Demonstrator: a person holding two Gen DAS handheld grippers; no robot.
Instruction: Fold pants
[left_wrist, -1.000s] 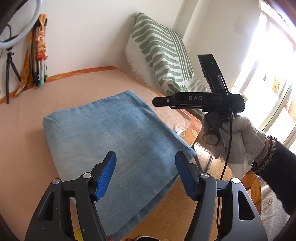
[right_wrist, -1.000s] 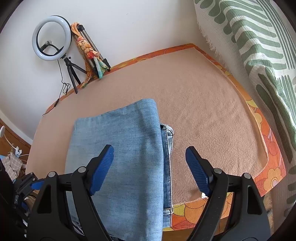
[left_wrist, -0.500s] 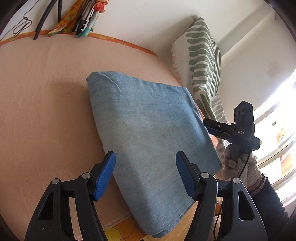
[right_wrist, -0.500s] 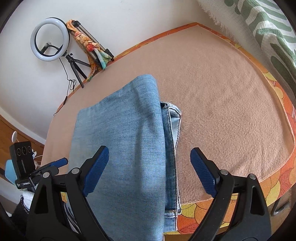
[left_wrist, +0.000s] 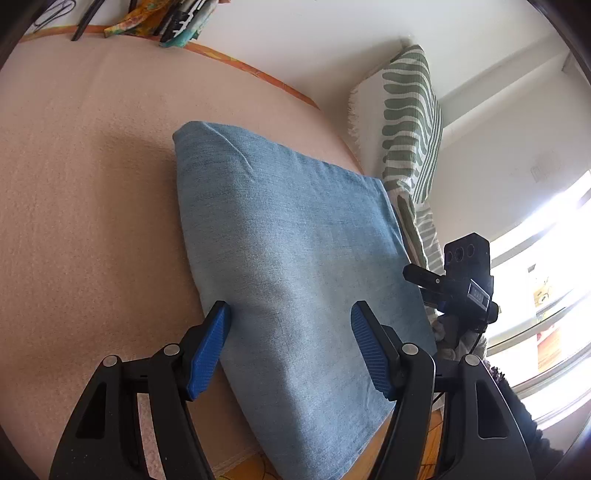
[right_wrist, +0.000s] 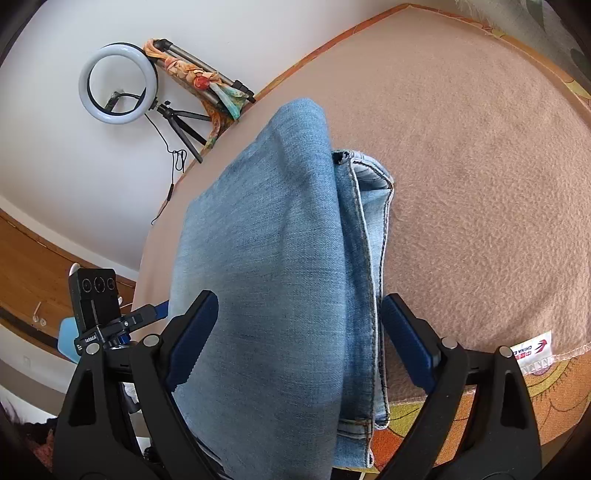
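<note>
Pants (left_wrist: 295, 258) light blue denim, pale stitching. Blanket (right_wrist: 480, 147) peach-tan, orange floral border. Cushion (left_wrist: 410, 118) white, green wavy stripes. Gripper pads (left_wrist: 208, 350) blue, arms black. Ring light (right_wrist: 118, 86) white.

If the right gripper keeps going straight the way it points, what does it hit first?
Most likely the folded jeans: the open right gripper straddles them, angled down, though how near is unclear.

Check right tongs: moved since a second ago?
Yes. The right tongs have come down toward the jeans, jaws opening wider; the ring light shifted up-frame.
</note>
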